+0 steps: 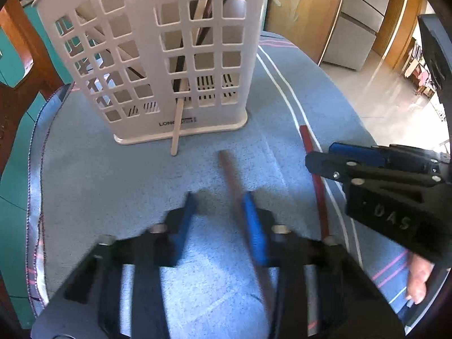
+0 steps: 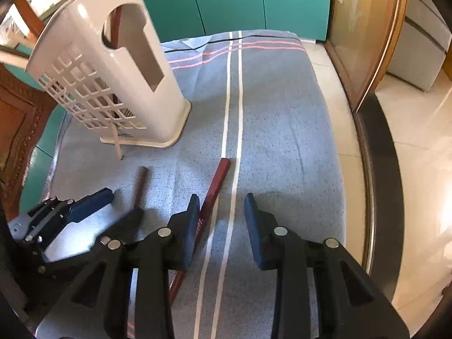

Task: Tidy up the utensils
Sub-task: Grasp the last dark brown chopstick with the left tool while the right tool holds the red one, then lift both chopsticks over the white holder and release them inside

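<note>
A white plastic lattice-walled utensil holder [image 1: 158, 56] stands upright toward the far left of the tabletop, which is covered by a blue-grey towel with white and pink stripes [image 1: 118, 186]. Dark and pale utensil handles show through its grid, and a pale wooden stick [image 1: 177, 130] pokes out through a low opening at the front, its tip resting on the towel.

Two loose chopsticks lie on the towel in front of the holder, well apart from it. The brown wooden chopstick [image 1: 230, 175] runs back under the left gripper [image 1: 219, 209]; its near part passes just beside the inner face of that gripper's right blue finger. The view there is blurred, so whether the pad actually touches the stick is hard to say, but a clear gap separates the two fingers and nothing is pinched between them.

The dark red square-sided chopstick [image 2: 217, 186] lies just left of the twin white stripes. It passes beside the outer side of the left finger of the right gripper [image 2: 221, 212], whose jaws stand apart over bare towel, holding nothing. A bare hand [image 1: 421, 279] shows behind that gripper in the left wrist view.
</note>
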### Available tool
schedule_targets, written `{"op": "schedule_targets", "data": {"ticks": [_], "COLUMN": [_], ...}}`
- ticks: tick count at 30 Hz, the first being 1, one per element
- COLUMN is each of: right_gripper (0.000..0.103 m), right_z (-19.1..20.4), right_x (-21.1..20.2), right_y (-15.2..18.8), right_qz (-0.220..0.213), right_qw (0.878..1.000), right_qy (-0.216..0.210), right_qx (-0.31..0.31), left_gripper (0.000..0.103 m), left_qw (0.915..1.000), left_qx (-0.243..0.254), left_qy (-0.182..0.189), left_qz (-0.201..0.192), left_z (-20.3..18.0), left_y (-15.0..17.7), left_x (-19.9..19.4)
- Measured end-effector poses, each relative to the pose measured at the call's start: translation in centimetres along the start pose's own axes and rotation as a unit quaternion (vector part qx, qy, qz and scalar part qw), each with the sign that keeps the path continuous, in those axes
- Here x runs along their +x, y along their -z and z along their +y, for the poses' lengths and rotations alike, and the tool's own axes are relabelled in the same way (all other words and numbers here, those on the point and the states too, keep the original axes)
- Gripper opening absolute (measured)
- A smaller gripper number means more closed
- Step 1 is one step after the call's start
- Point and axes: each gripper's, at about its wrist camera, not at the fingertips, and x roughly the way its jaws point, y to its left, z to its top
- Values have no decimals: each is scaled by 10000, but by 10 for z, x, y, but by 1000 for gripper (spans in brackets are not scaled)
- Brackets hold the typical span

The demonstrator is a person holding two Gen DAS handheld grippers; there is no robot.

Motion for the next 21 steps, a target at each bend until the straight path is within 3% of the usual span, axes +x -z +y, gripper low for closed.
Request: {"op": "schedule_targets", "data": {"ticks": [4,5,6,8,10,12,14,15,18,21], "right_gripper": [37,43,47,47,42,25,15,14,9,7], "right_z": [15,19,24,33,40,42,43,43,38,31], "right_x": [3,5,6,7,9,9,8,8,6,-5], "right_y": [3,3,4,7,8,8,8,8,8,7], "right_qz": [-31,-42,-58,-119,-209,-216,-214,-217,-213,-267], "right_qw": [9997,9996,9993,9977,9957,9961,9965,9966,9977,9989], "right_qy": [175,199,247,481,685,609,519,491,317,-18], "right_qx": [-143,-209,-288,-461,-585,-605,-618,-619,-568,-396], "left_gripper": [20,30,47,50,47,36,23,14,7,7], "left_qw": [10000,10000,10000,9999,9999,9999,9999,9999,9989,9976], "left_qx": [55,35,-6,-95,-117,-85,-105,-147,-442,-533], "left_qy": [72,52,-40,-95,-107,-57,-26,-15,107,72], "left_qz": [37,32,20,10,11,-42,-77,-84,-127,-432], "left_z": [8,10,12,15,11,8,8,9,17,25], "left_y": [4,4,4,3,4,2,0,-1,-5,-5], "left_x": [-3,-2,0,2,2,3,4,4,4,-17]}}
